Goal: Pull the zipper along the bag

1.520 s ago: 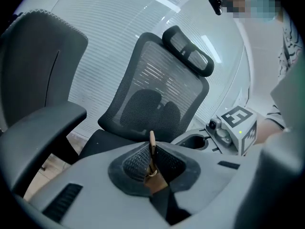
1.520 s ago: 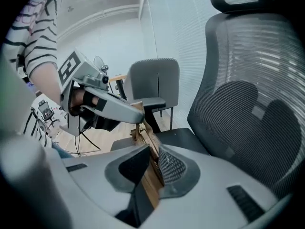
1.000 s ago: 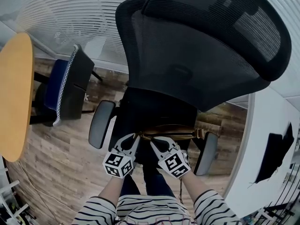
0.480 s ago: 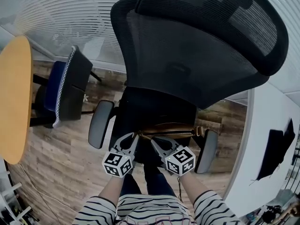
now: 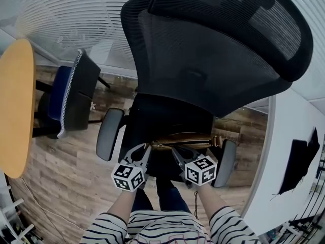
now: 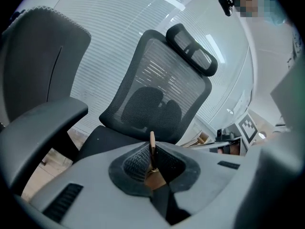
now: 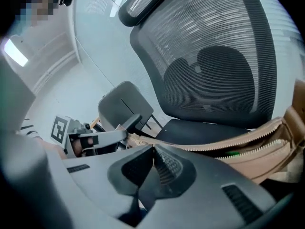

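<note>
Two tongs [image 5: 147,147] [image 5: 175,150], one tan bag [image 5: 189,138]

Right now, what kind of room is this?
Most likely an office: a black mesh-backed office chair with armrests fills the middle, a white desk stands at the right, and slatted window blinds run behind.

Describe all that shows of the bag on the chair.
The bag is tan, leather-like, lying along the front of the black seat. Its zipper stands open, tooth rows apart, something green inside. The left hand-held gripper pinches a thin tan tab at one end; the right hand-held gripper is shut by the zipper.
</note>
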Action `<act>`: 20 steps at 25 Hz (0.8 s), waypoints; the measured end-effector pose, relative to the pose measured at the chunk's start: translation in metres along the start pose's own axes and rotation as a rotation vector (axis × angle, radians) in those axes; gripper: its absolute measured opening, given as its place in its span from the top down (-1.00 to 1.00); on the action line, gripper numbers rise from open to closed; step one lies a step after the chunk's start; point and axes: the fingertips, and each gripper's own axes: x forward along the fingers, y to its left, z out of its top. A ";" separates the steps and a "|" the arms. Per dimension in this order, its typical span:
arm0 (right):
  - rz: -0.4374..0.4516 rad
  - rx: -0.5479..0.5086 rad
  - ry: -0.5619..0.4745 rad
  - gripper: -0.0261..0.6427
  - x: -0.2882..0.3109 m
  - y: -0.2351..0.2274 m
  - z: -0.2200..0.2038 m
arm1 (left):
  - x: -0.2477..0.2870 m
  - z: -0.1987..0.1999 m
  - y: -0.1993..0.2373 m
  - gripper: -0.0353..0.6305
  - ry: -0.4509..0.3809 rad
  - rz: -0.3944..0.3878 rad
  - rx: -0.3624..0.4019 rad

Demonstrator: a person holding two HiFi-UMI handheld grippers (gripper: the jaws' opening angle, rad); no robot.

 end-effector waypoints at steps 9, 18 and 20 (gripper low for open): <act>-0.116 -0.079 0.056 0.83 0.002 -0.015 -0.005 | 0.000 0.000 -0.001 0.76 0.015 0.011 0.052; -0.214 -0.112 0.062 0.83 -0.001 -0.028 -0.004 | 0.000 0.000 -0.002 0.76 0.023 0.006 0.049; -0.233 -0.107 0.062 0.83 -0.004 -0.032 -0.004 | -0.001 0.000 -0.001 0.76 0.024 0.007 0.052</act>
